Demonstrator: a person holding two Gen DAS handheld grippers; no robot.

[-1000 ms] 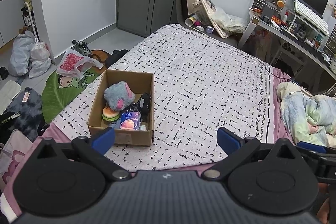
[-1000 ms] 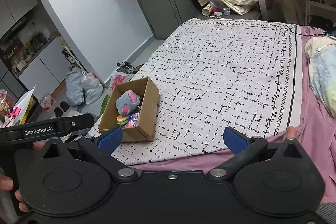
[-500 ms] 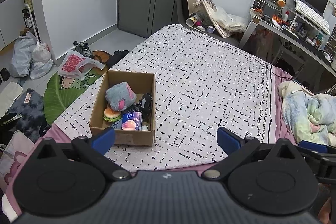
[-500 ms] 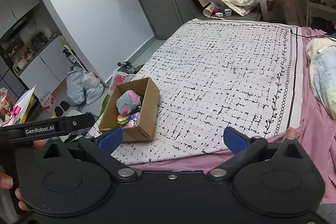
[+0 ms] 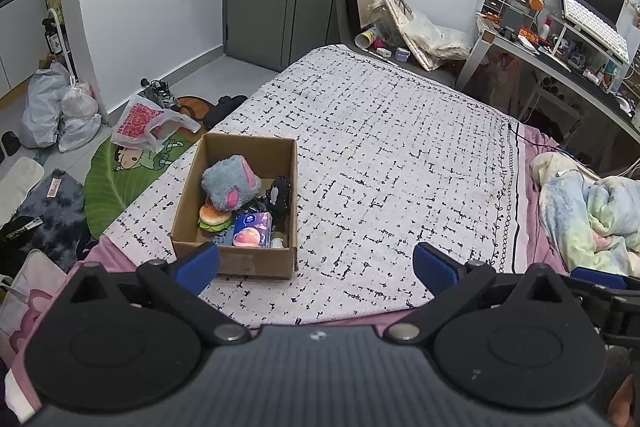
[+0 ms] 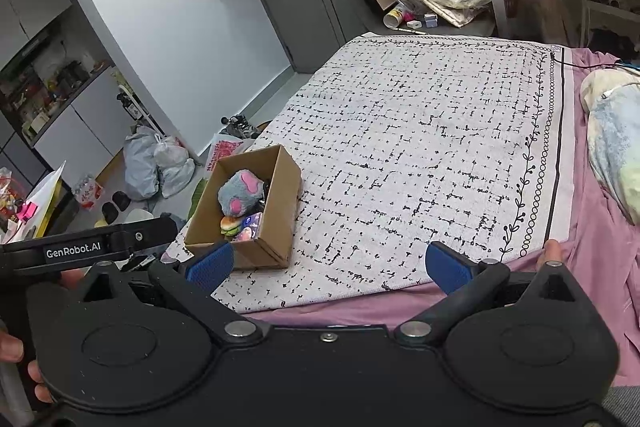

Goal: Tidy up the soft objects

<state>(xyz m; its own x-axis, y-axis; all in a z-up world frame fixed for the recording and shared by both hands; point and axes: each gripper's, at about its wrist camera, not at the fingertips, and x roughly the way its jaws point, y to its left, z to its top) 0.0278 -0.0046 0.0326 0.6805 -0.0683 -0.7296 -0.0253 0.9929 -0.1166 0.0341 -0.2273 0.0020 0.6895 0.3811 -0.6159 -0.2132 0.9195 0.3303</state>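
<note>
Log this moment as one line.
left gripper open, empty | right gripper open, empty | grey plush in cardboard box on bed

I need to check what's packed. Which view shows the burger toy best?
The left wrist view: the burger toy shows bun and lettuce, open to view inside the cardboard box. The right wrist view shows it smaller, partly hidden under the grey plush.

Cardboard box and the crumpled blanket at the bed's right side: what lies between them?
Only bare patterned bedspread between cardboard box and blanket, per both wrist views.
</note>
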